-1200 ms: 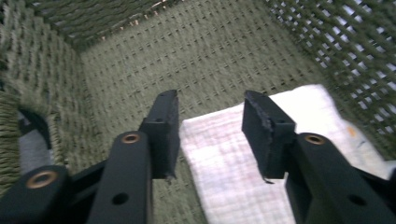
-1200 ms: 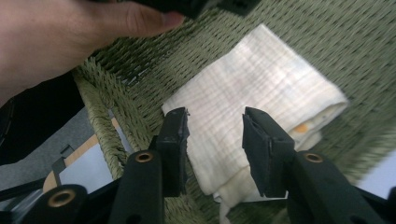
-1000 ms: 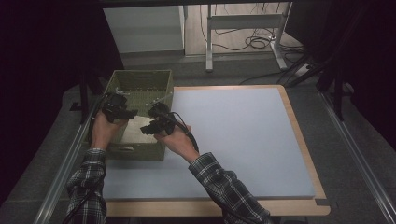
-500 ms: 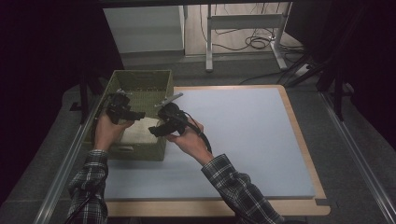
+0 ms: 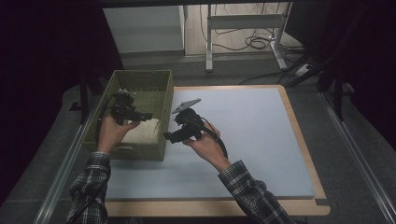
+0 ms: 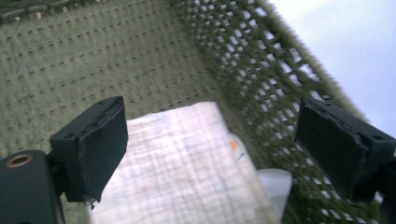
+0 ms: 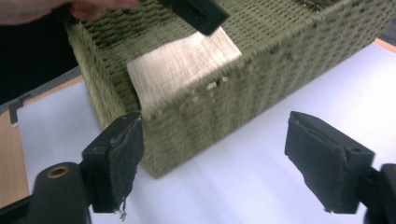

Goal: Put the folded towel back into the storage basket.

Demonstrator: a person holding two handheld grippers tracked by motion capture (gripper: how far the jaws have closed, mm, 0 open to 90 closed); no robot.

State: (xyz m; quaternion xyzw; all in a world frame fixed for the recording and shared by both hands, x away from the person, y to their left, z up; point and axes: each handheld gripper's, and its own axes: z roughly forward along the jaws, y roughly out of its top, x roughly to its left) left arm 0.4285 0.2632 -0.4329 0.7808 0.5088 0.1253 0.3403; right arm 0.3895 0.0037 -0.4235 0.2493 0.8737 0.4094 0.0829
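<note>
Gaping over a folded cloth point(image 6: 187, 163) in the woven basket point(image 5: 154, 88), both grippers point(image 5: 152, 115) point(image 5: 169, 136) empty, jaws just opening.

Wood-edged table point(image 5: 306, 154), pale blue mat point(image 5: 252, 135) — green woven basket point(image 5: 154, 93)

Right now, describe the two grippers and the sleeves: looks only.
Both are black handheld tools. The left gripper and the right gripper each end in two blocky black jaws with frayed dark pads and a brass-ringed hole by one jaw. The right carries a grey three-cornered plate on top, and a black cable trails from it. Both sleeves are dark plaid with pale lines.
</note>
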